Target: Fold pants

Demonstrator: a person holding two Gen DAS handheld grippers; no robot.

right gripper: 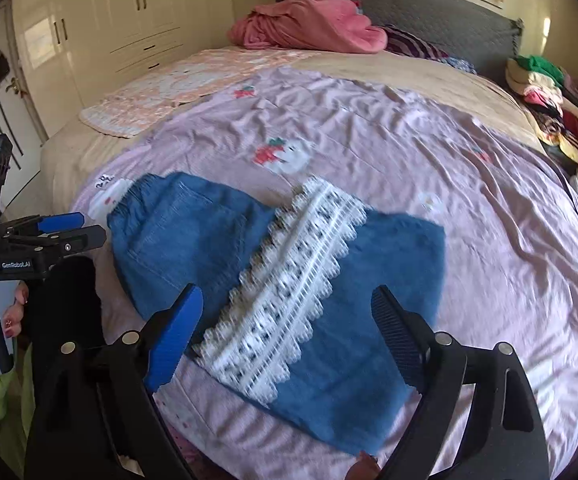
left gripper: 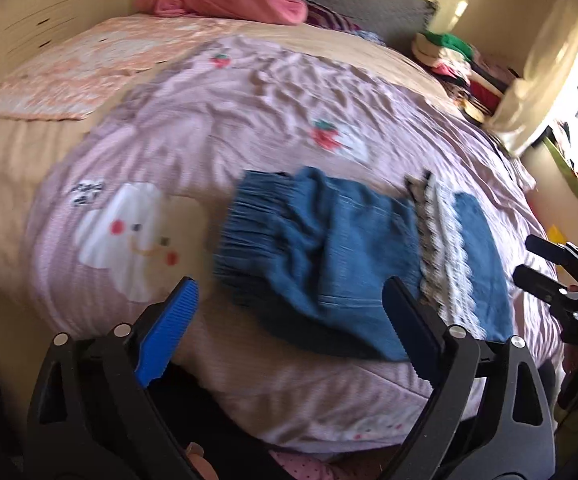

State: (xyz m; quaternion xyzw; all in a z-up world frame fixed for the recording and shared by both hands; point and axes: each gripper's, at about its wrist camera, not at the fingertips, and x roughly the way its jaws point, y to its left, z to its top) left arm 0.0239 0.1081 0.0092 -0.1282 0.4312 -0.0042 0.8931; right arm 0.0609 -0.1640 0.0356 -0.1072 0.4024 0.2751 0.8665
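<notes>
Blue denim pants (left gripper: 329,248) with a white lace band (left gripper: 445,252) lie folded on the pink bedspread (left gripper: 209,120) near the bed's front edge. The elastic waistband points left. My left gripper (left gripper: 289,300) is open and empty, just in front of the pants. My right gripper (right gripper: 285,312) is open and empty above the lace band (right gripper: 289,292) of the pants (right gripper: 369,320). The right gripper also shows at the right edge of the left wrist view (left gripper: 545,260). The left gripper shows at the left of the right wrist view (right gripper: 77,228).
A pink blanket heap (right gripper: 309,20) lies by the grey headboard (right gripper: 449,4). A peach mat (right gripper: 169,88) lies at the bed's far left. Piled clothes (right gripper: 549,100) sit at the right. White wardrobes (right gripper: 109,20) stand at the left.
</notes>
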